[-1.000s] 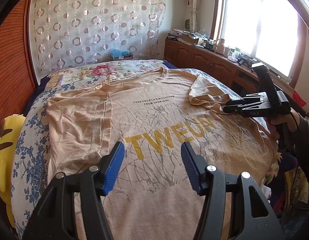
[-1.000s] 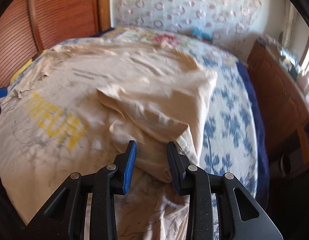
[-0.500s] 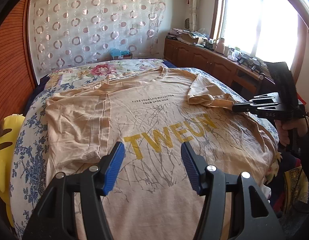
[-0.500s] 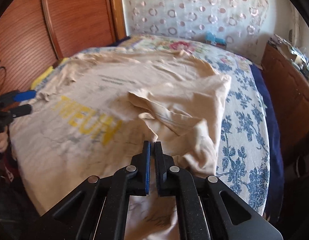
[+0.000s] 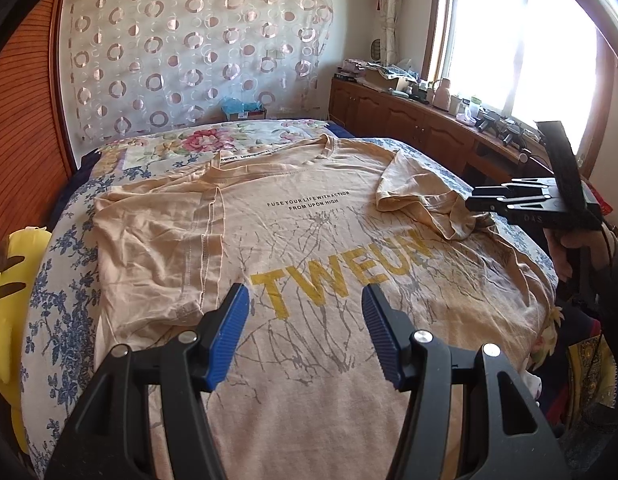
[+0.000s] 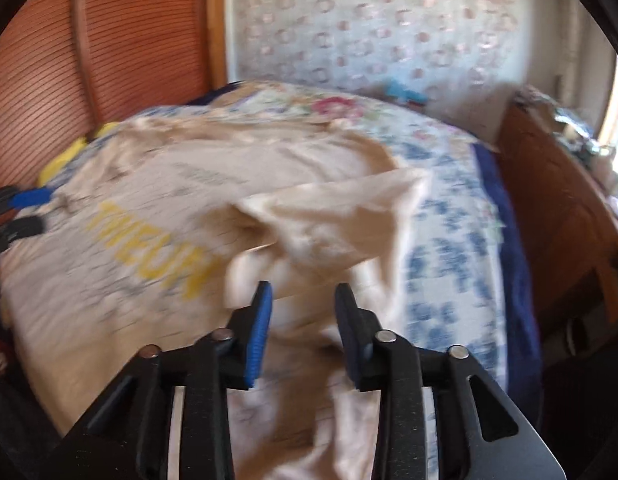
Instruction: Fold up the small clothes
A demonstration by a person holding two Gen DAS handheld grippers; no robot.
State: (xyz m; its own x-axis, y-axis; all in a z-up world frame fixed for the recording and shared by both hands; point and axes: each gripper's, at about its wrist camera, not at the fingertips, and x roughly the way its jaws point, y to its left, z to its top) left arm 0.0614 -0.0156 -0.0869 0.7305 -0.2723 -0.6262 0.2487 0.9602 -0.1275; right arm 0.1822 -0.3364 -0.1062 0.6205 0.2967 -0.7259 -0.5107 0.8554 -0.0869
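Observation:
A peach T-shirt (image 5: pixel 317 240) with yellow letters lies face up on the bed, also in the blurred right wrist view (image 6: pixel 157 220). Its left sleeve (image 5: pixel 157 240) is folded in over the body. Its right sleeve (image 5: pixel 421 196) lies bunched and folded in; it also shows in the right wrist view (image 6: pixel 333 224). My left gripper (image 5: pixel 305 304) is open and empty above the lower chest. My right gripper (image 6: pixel 303 300) is open just at the bunched sleeve, holding nothing; it shows at the shirt's right side in the left wrist view (image 5: pixel 469 203).
The bed has a blue floral sheet (image 5: pixel 65 304). A yellow plush toy (image 5: pixel 9 280) lies at its left edge. A wooden headboard (image 5: pixel 21 120) stands on the left. A low wooden cabinet (image 5: pixel 429 136) with clutter runs under the window on the right.
My right gripper was open, shut half a second ago, and is open again now, close to the bunched sleeve. The left gripper has hardly moved.

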